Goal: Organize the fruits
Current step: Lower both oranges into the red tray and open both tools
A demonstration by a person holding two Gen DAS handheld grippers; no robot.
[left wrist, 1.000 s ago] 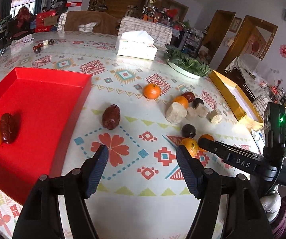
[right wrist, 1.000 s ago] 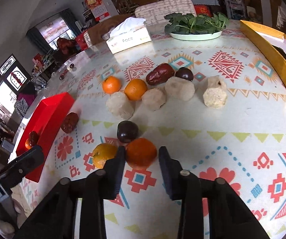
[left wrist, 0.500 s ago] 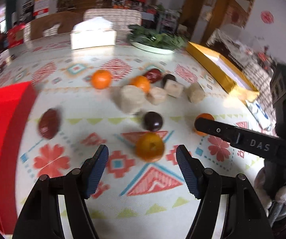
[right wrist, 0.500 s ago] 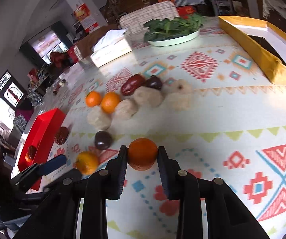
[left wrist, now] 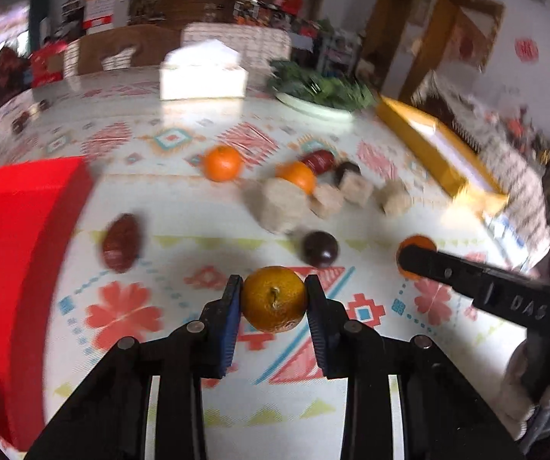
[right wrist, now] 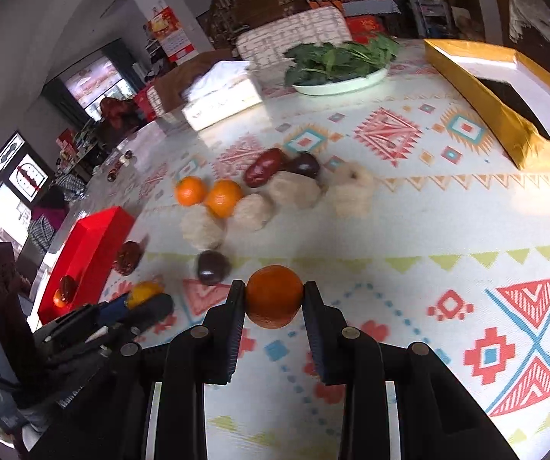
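My left gripper (left wrist: 273, 281) has a yellow-orange tangerine (left wrist: 274, 299) between its blue pads; the jaws are closing and both pads touch the fruit, low over the patterned tablecloth. My right gripper (right wrist: 274, 286) is shut on a deeper orange tangerine (right wrist: 274, 295); in the left wrist view its black finger (left wrist: 466, 272) covers part of that fruit (left wrist: 417, 243). The red tray (left wrist: 14, 230) lies at the left with a date and a small orange (right wrist: 60, 297) in it. A loose red date (left wrist: 121, 243) and a dark plum (left wrist: 320, 249) lie just beyond my left gripper.
Further back lie two oranges (left wrist: 222, 163), another date (left wrist: 319, 158), a second dark plum and several beige chunks (left wrist: 280, 207). A gold box (right wrist: 505, 115) lines the right edge. A tissue box (left wrist: 202, 76) and a plate of greens (left wrist: 317, 92) stand at the back.
My left gripper swung right, away from the red tray, reached the yellow-orange tangerine and closed its open jaws on it. The right gripper kept its orange and shifted slightly.
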